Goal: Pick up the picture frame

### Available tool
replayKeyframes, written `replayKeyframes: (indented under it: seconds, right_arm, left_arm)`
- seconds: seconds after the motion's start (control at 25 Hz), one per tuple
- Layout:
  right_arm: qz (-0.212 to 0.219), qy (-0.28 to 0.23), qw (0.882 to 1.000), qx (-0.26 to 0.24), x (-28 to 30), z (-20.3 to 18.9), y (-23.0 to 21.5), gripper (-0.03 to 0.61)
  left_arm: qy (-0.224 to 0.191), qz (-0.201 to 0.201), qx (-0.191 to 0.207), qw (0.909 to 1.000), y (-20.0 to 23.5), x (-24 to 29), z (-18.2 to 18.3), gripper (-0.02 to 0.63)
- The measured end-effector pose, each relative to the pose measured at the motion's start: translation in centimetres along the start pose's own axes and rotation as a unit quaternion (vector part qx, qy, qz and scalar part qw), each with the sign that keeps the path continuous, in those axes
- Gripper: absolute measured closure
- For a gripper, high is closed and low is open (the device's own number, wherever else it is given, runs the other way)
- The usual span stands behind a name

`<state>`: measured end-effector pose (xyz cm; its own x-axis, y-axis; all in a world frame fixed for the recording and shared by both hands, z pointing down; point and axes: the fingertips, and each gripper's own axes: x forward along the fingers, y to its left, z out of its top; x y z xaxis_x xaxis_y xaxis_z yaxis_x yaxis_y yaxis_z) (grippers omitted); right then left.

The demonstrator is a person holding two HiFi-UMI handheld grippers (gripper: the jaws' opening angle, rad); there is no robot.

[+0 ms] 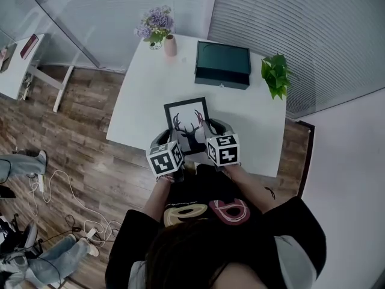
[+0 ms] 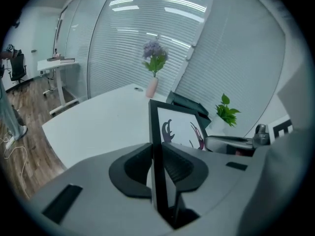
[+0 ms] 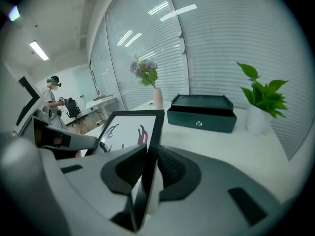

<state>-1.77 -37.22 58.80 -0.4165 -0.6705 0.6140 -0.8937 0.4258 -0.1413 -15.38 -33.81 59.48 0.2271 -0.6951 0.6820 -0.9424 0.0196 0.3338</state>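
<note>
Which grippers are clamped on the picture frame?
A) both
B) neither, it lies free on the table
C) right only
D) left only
A: the left gripper pinches one side edge of the picture frame between its pads, and the right gripper pinches the opposite edge.

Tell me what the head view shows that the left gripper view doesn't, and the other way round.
Only the head view: the person's dark shirt, and the picture frame seen whole, with its deer print.
Only the left gripper view: the left gripper up close, its jaws clamped on the frame's edge, and the ceiling lights.
Both: the frame, the white table, the flowers, the dark box and the green plant.
</note>
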Motion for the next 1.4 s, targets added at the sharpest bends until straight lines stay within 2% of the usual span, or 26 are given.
replayKeyframes:
  seconds: [0.28, 0.44, 0.64, 0.88, 1.16, 1.28, 1.4]
  right_arm:
    - [-0.023, -0.108, 0.993, -0.044, -3.1, 6.6, 0.1, 0.502]
    - [-0.029, -0.162, 0.985, -0.053, -5.0, 10.0, 0.1, 0.503]
    - [-0.037, -0.217, 0.973, -0.073, -7.9, 13.2, 0.2, 0.502]
    - [-0.049, -0.284, 0.954, -0.086, -10.8, 17.0, 0.3, 0.502]
    - [-0.061, -0.323, 0.939, -0.099, -13.0, 19.1, 0.4, 0.502]
    - [-0.060, -0.327, 0.938, -0.098, -13.2, 19.3, 0.4, 0.502]
    - [-0.062, -0.323, 0.939, -0.097, -13.1, 19.3, 0.3, 0.502]
  left_arm:
    - [-0.091, -0.021, 0.031, 0.9952, -2.3, -2.7, 5.7, 0.535]
    - [-0.147, -0.028, 0.060, 0.9870, -3.8, -4.6, 9.1, 0.535]
    - [-0.189, -0.050, 0.086, 0.9770, -5.7, -6.9, 12.0, 0.535]
    - [-0.254, -0.056, 0.116, 0.9587, -7.7, -9.8, 15.6, 0.535]
    - [-0.280, -0.070, 0.121, 0.9497, -9.0, -11.5, 17.2, 0.535]
    - [-0.289, -0.069, 0.125, 0.9466, -9.2, -11.9, 17.4, 0.535]
    - [-0.285, -0.070, 0.123, 0.9480, -9.2, -11.8, 17.2, 0.535]
